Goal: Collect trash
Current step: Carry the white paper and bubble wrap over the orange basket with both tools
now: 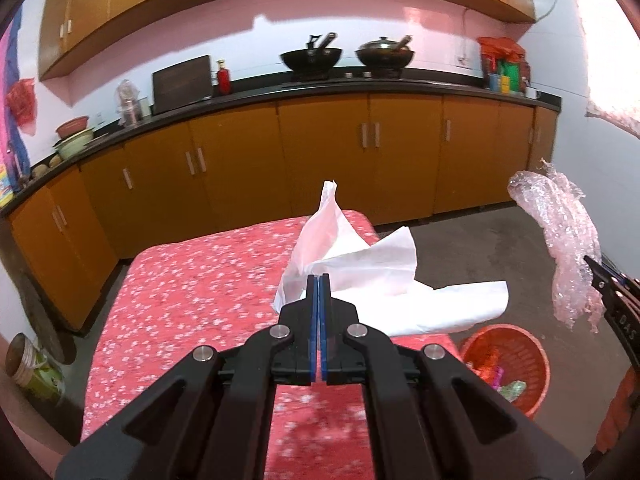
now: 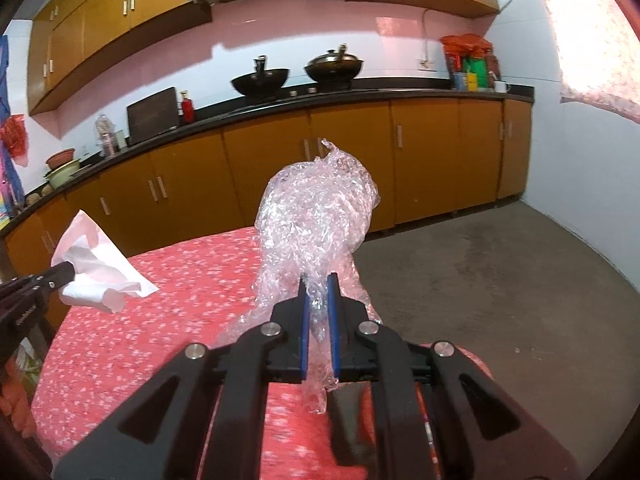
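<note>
My left gripper is shut on a crumpled white paper, held up above the table with the red flowered cloth. In the right wrist view the same white paper hangs at the left from the left gripper. My right gripper is shut on a bunch of clear bubble wrap, also lifted over the table. The bubble wrap shows at the right edge of the left wrist view, above an orange basket.
The orange basket stands on the concrete floor to the right of the table and holds some coloured scraps. Yellow-brown cabinets under a black counter run along the far wall, with two woks on top. A tin sits low at left.
</note>
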`<state>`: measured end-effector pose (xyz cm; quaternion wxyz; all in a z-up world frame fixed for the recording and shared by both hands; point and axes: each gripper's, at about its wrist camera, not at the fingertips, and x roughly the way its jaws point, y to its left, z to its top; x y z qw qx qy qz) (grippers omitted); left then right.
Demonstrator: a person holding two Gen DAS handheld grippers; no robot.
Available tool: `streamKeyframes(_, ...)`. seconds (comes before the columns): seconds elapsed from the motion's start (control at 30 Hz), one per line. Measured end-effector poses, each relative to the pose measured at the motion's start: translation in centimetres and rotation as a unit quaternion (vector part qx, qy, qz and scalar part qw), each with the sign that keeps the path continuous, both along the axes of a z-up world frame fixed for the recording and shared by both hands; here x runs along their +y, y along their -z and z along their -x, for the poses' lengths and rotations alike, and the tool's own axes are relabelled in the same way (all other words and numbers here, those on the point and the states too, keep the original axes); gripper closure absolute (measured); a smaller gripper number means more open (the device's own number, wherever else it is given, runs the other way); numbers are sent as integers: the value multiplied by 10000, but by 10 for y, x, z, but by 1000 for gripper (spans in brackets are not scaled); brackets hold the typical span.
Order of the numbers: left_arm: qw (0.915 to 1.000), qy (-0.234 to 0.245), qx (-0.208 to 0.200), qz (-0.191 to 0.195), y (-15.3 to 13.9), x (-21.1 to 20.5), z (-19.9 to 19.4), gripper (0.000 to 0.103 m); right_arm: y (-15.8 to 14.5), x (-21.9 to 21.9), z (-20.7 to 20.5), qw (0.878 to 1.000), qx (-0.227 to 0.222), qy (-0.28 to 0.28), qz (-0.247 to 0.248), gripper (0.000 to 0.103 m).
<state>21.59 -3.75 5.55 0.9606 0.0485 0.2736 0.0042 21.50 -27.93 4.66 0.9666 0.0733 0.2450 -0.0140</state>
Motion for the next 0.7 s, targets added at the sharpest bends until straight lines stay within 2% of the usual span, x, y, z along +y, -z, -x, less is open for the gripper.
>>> streamKeyframes(0.27, 9990, 423, 65, 111, 7, -47, -1, 103, 16, -42, 4, 9994, 129, 313, 96, 94)
streamKeyframes(0.7, 9942, 1010, 346, 133, 40, -121, -11, 103, 50, -111, 9, 9957, 412, 819, 144, 93)
